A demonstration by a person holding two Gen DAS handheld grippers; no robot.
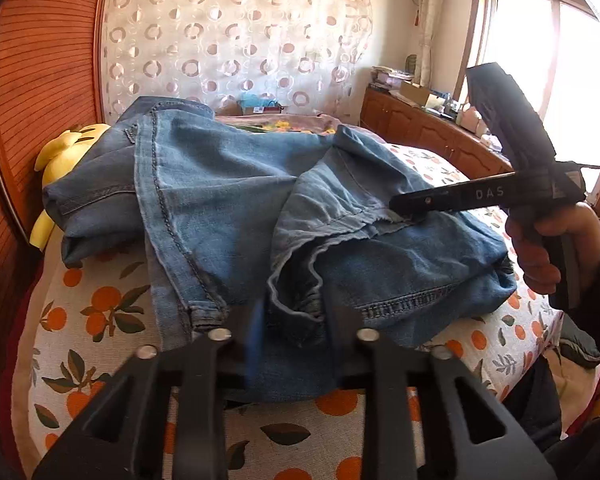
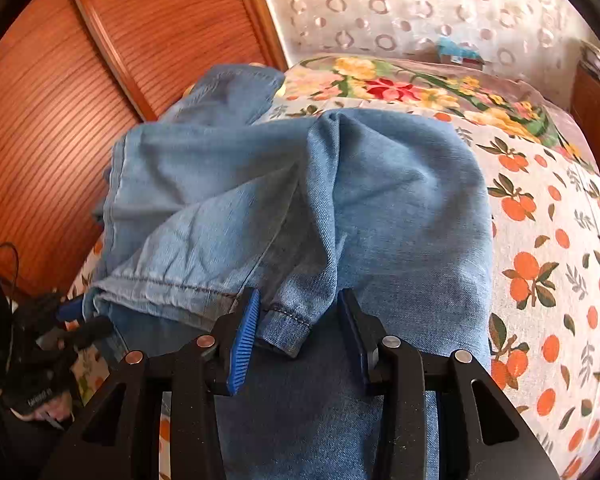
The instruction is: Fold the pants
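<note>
Pants [image 2: 292, 200] lie bunched on the bed [image 2: 548, 240]. Right tongs [image 2: 296, 316] stand apart around a hem [image 2: 286, 326], not pinching; left tongs [image 1: 292, 312] I cannot tell. Hem may slip out.

At the right of your left-wrist view, the right gripper [image 1: 404, 203] shows "DAS" on its black finger.

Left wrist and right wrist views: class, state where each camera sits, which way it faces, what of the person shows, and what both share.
Left wrist view: rides the left gripper, facing across the crumpled blue denim pants toward the circle-patterned curtain; the right gripper and the hand holding it show.
Right wrist view: rides the right gripper, tilted down over a pants hem toward the reddish wooden slatted wall; its jaws stand apart.
Shared: pants, orange-print bedsheet, curtain, wall.
</note>
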